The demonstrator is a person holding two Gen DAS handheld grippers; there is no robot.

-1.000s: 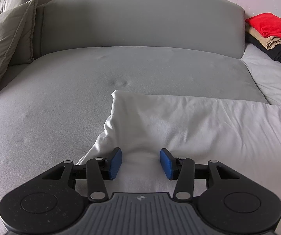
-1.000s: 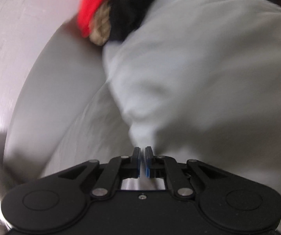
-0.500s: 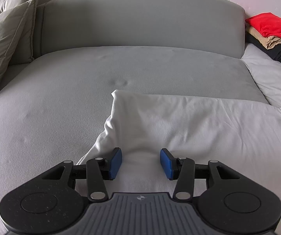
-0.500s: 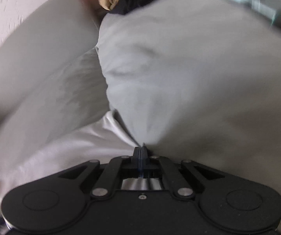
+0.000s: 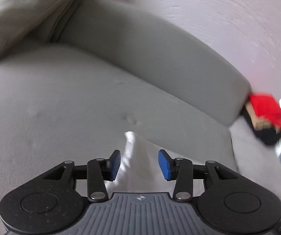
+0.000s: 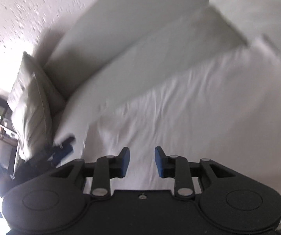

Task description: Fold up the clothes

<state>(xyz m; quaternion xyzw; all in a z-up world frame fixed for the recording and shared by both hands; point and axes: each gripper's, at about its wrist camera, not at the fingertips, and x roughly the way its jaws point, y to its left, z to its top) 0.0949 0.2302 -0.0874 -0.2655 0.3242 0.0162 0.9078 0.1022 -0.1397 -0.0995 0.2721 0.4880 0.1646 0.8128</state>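
Left wrist: left gripper fingers wide over one white garment; right gripper fingers wide, holding nothing

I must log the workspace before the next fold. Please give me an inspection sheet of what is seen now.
Surface: grey fabric sofa seat.
Job's things: white cloth garment spread on the seat.
Clutter: stack of red, tan and black folded clothes; beige cushion.
Grippers: left tool open, over a garment corner; right tool open above the garment.
Cables: nothing seen.
Surroundings: textured pale wall.
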